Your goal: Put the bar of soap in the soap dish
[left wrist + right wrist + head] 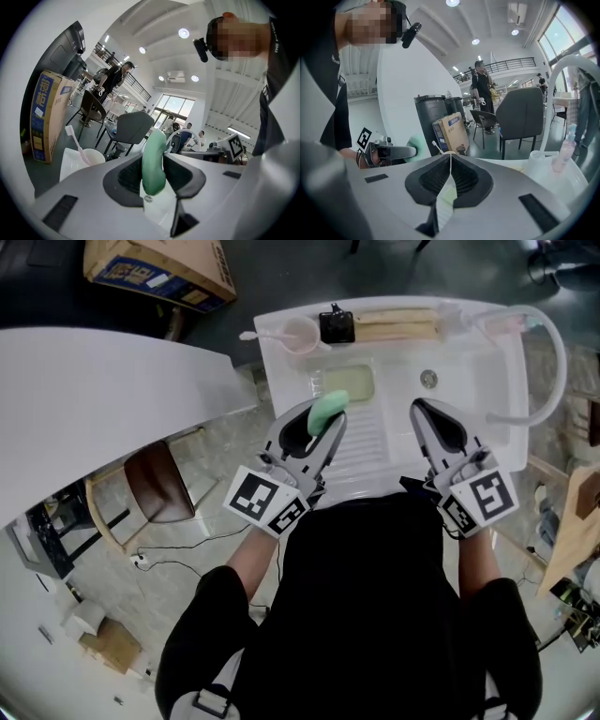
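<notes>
While your left gripper (324, 424) pinches the soap (330, 409) beside the soap dish (351, 383), your right gripper (420, 410) hangs pressed together; a cup (300, 334) occupies the sink's (487, 381) back-left corner.

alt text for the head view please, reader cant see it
Seen from above, the left gripper holds a green bar of soap over a white sink, close to the pale green soap dish. The right gripper hangs shut and empty beside it.
</notes>
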### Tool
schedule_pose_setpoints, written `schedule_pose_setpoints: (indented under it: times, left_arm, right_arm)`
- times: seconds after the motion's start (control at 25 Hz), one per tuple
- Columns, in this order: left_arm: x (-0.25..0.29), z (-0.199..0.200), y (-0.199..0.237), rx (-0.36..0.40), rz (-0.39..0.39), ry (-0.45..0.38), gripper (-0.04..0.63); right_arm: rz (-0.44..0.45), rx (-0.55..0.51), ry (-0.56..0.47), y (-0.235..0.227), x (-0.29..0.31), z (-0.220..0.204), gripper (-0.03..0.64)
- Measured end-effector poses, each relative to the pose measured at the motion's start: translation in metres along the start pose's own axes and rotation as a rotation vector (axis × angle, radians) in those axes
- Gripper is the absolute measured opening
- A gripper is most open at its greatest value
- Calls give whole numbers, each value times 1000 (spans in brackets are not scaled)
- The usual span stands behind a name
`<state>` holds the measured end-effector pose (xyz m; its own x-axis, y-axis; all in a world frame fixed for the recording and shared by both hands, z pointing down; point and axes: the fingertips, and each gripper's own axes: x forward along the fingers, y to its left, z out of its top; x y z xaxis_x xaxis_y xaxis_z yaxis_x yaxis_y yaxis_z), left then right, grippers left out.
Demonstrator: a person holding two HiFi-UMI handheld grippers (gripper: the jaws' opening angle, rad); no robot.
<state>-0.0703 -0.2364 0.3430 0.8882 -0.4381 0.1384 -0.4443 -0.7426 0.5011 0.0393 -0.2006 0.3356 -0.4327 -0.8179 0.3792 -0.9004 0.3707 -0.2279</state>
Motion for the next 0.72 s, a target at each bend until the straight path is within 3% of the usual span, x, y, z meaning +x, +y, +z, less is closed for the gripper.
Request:
schedule_pose_setpoints:
  times: [0.72]
  left_arm:
    - [52, -35, 37, 83, 44, 118, 126]
  right_arm:
    - [26, 60, 25, -38, 10, -29, 25]
